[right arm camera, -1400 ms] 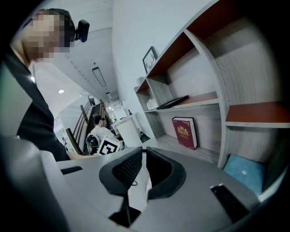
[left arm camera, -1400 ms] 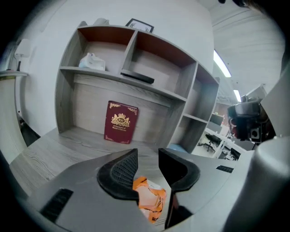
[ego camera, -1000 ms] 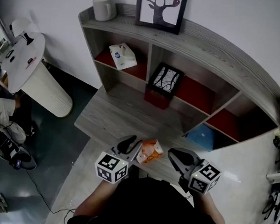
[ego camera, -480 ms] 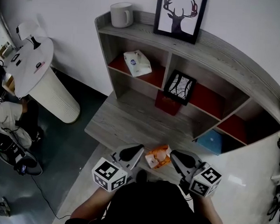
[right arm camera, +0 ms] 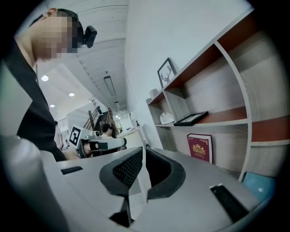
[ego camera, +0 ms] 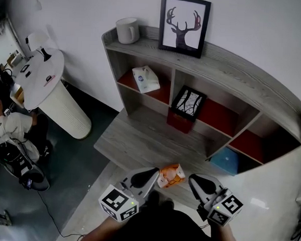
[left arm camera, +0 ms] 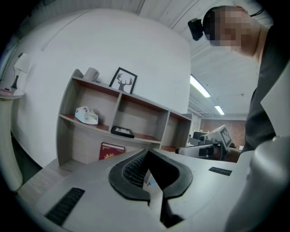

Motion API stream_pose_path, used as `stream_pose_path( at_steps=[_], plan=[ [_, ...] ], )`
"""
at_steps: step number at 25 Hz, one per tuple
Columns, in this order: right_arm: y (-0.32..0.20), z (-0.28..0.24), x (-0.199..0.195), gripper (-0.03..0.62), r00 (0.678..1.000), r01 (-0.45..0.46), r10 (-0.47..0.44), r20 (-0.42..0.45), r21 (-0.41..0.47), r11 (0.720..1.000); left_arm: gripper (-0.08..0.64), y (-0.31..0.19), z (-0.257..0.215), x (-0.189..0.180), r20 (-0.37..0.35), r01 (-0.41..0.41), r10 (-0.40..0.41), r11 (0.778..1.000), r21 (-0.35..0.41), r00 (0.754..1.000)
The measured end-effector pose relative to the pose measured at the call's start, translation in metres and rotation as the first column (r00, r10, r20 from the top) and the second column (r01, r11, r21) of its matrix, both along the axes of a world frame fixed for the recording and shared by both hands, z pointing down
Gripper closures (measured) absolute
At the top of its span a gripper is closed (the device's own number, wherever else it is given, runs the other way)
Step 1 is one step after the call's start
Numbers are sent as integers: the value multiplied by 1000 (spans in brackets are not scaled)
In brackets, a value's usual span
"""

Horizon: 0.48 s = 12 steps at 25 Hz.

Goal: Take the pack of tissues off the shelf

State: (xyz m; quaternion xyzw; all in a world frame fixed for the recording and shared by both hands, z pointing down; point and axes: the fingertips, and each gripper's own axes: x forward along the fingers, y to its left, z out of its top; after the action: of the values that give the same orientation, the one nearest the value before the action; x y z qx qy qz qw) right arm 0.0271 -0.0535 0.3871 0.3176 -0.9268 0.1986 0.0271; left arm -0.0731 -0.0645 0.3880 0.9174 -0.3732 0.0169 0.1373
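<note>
A white pack of tissues [ego camera: 145, 79] lies in the shelf's upper left compartment, also seen in the left gripper view [left arm camera: 86, 115] and small in the right gripper view [right arm camera: 166, 118]. An orange pack [ego camera: 171, 175] rests on the grey desktop [ego camera: 134, 137] near its front edge. It sits between my two grippers and neither touches it. My left gripper [ego camera: 154, 171] is shut and empty just left of it, its jaws [left arm camera: 146, 155] together. My right gripper [ego camera: 192, 178] is shut and empty on the other side, jaws [right arm camera: 142, 153] together.
On the shelf top stand a mug [ego camera: 127, 30] and a deer picture [ego camera: 183, 25]. A black-framed box [ego camera: 188, 103] sits over a red book [ego camera: 180, 119], with a blue item [ego camera: 225, 160] lower right. A white round stand [ego camera: 51, 92] and a seated person [ego camera: 11, 135] are at the left.
The left gripper's jaws have shut and it has drawn back from the orange pack, which stays on the desktop. The head view has shifted toward the shelf.
</note>
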Motion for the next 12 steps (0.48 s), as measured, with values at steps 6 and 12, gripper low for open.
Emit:
stream_pose_path(
  at_steps=[6,12],
  plan=[
    [-8,8,1,572,1000,13,-13,9,-1,1000,548,-4,-6,-1,-3,0,0,1000,23,1000],
    [-49,10,-41,572,1000,-6,6,-23,-2,1000,548,-47,-5,-44,5,8,-8,999,45,1000]
  ],
)
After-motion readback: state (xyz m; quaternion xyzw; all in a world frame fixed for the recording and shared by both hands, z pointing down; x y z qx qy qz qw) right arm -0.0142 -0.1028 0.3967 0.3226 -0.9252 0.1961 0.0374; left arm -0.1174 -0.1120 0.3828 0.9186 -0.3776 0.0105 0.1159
